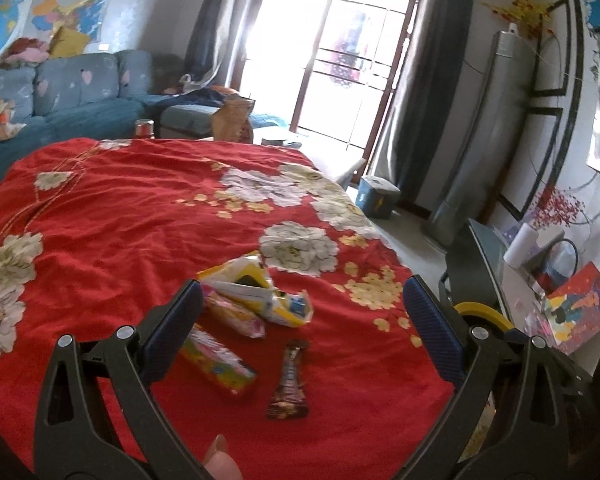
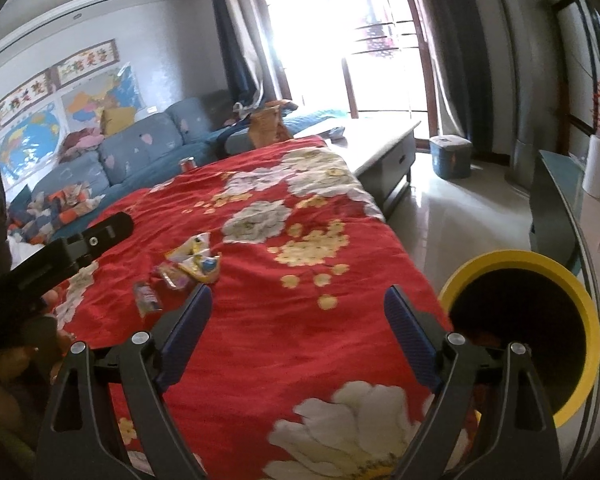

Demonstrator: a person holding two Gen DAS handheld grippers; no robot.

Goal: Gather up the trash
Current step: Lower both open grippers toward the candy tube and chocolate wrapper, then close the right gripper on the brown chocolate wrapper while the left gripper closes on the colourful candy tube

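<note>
Several wrappers lie on the red flowered cloth. A crumpled yellow and white wrapper, a pink wrapper, a yellow and pink pack and a dark brown bar wrapper lie close together. My left gripper is open and empty, hovering just above them. My right gripper is open and empty over bare cloth, right of the wrappers. A yellow-rimmed bin stands at the cloth's right edge, its rim also in the left wrist view.
A blue sofa stands behind the table. A grey coffee table and a blue stool stand near the glass doors. A side cabinet with a paper roll and boxes is at the right. The left gripper's body shows in the right wrist view.
</note>
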